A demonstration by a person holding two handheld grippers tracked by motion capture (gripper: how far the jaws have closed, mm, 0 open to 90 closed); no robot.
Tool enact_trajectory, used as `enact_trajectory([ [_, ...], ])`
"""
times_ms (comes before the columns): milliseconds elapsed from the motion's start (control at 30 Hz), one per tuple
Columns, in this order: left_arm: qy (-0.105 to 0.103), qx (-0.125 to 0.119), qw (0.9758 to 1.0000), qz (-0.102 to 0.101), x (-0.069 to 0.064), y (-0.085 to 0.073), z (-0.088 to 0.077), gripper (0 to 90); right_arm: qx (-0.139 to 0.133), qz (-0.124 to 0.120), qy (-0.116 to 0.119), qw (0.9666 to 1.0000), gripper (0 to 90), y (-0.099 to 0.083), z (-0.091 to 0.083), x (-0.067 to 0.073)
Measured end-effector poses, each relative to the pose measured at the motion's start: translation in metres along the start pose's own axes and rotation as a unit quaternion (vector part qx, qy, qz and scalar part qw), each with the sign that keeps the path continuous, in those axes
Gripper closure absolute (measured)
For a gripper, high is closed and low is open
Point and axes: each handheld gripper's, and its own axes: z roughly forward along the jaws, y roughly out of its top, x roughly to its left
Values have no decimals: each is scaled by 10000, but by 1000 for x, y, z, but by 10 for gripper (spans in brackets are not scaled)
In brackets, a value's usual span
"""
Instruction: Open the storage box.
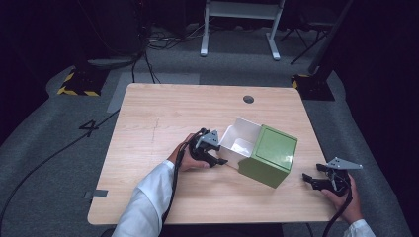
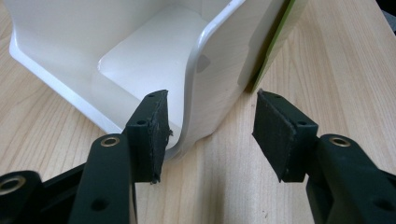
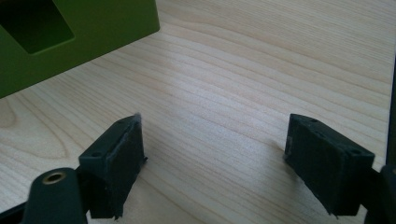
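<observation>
A white drawer [image 1: 245, 123] sticks out of a green sleeve [image 1: 272, 149] at mid-table, open side up and empty. My left gripper [image 1: 221, 154] is at the drawer's near-left corner. In the left gripper view [image 2: 210, 135] one pad is inside the drawer [image 2: 219, 70] and the other outside. The curved wall runs slantwise between them, and the jaws are shut on it beside the sleeve's edge [image 2: 280, 32]. My right gripper [image 1: 312, 173] rests near the table's right edge, open and empty [image 3: 215, 154] over bare wood. The green sleeve [image 3: 93, 28] lies ahead of it to the left.
The wooden table [image 1: 163, 118] has a cable hole [image 1: 248, 99] near its far edge. On the floor beyond are a white desk frame [image 1: 242, 15], cables and yellow-black marked bases [image 1: 79, 81]. A sleeved forearm [image 1: 148, 197] crosses the near table edge.
</observation>
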Motion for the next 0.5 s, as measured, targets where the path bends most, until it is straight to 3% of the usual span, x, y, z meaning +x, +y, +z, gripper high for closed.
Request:
enact_trajectory([
  [500,92,-22,9998,-146,7,-7,-6,451,-1,-1,0,10000,198,0,0,0],
])
